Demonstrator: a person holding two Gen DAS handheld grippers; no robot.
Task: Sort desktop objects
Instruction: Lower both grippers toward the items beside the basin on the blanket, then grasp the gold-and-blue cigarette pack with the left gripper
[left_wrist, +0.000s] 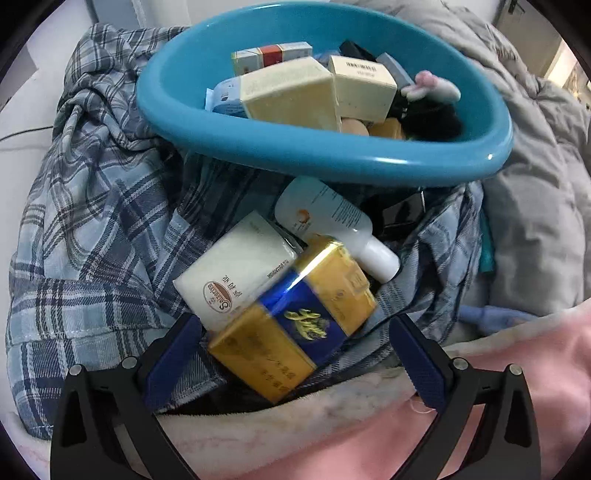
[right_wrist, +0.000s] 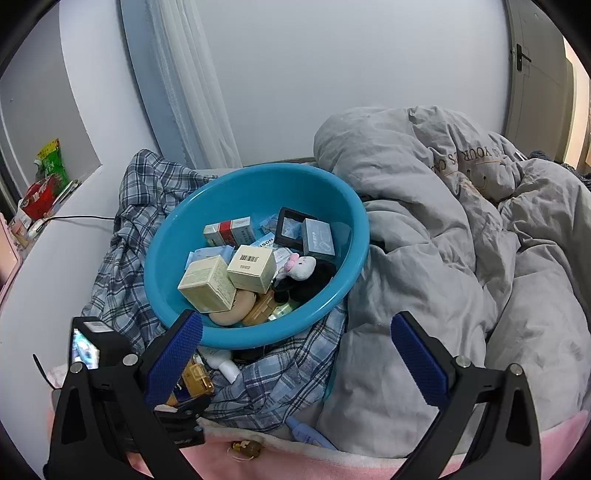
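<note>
A blue plastic basin (left_wrist: 325, 162) (right_wrist: 177, 236) sits tilted on a plaid shirt (left_wrist: 96, 206) (right_wrist: 129, 206) and holds several boxes and a small plush toy (right_wrist: 299, 267). Below the basin lie a gold and blue box (left_wrist: 295, 325) (right_wrist: 195, 380), a white tissue pack (left_wrist: 236, 269) and a white bottle (left_wrist: 332, 221) (right_wrist: 221, 363). My left gripper (left_wrist: 295, 354) is open, its blue pads either side of the gold and blue box, not clamped on it. My right gripper (right_wrist: 295, 347) is open and empty above the basin's near rim.
A grey duvet (right_wrist: 461, 258) is piled to the right of the basin. A pink blanket (left_wrist: 443, 435) lies along the near edge. A wall ledge (right_wrist: 40, 192) at the left holds snack packets. A cable (right_wrist: 81, 218) runs across the white surface at left.
</note>
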